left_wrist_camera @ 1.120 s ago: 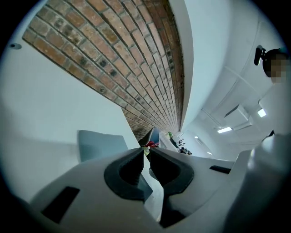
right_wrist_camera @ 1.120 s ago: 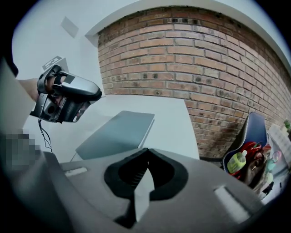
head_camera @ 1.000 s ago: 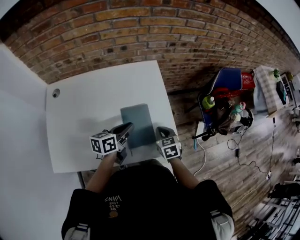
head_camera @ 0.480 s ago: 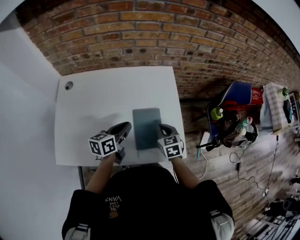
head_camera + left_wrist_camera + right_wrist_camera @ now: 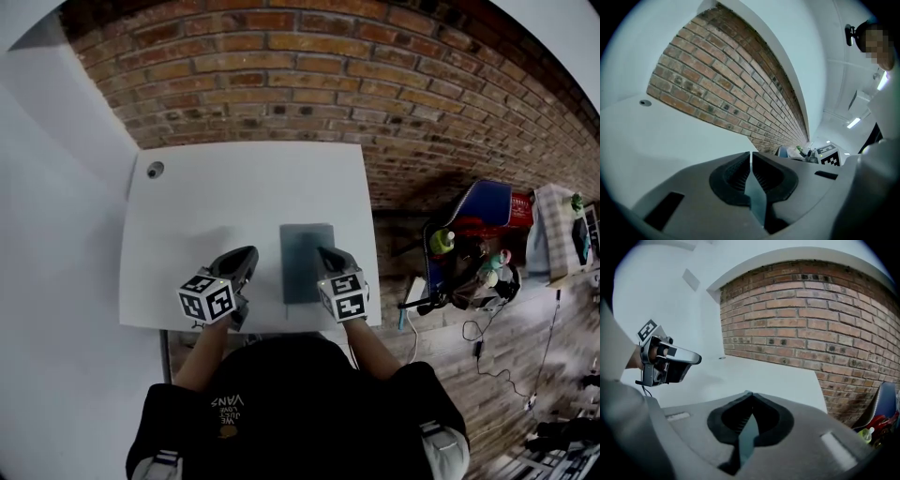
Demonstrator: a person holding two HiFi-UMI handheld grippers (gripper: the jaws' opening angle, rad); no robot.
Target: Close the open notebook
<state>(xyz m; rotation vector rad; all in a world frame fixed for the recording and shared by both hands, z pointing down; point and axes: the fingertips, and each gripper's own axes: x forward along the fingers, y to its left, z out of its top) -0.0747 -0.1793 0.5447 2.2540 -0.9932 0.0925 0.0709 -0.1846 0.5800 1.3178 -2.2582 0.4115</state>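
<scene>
The grey-teal notebook (image 5: 305,267) lies closed and flat on the white table (image 5: 234,192), near its front edge. My left gripper (image 5: 247,255) hovers just left of the notebook, apart from it. Its jaws (image 5: 750,153) have just been closing and stand together with only a hairline slit and nothing between them. My right gripper (image 5: 323,251) is at the notebook's near right edge, above the cover. In the right gripper view its jaws (image 5: 749,393) meet at the tips and hold nothing. The left gripper (image 5: 665,363) also shows there, raised over the table.
A small round hole (image 5: 155,171) sits in the table's far left corner. A brick wall (image 5: 309,84) runs behind the table. To the right, on the wooden floor, stands a blue and red seat (image 5: 473,220) with bottles and cables.
The left gripper has drawn away from the notebook's left edge toward the near left. Both grippers have risen slightly. The notebook stays closed and has not moved on the table.
</scene>
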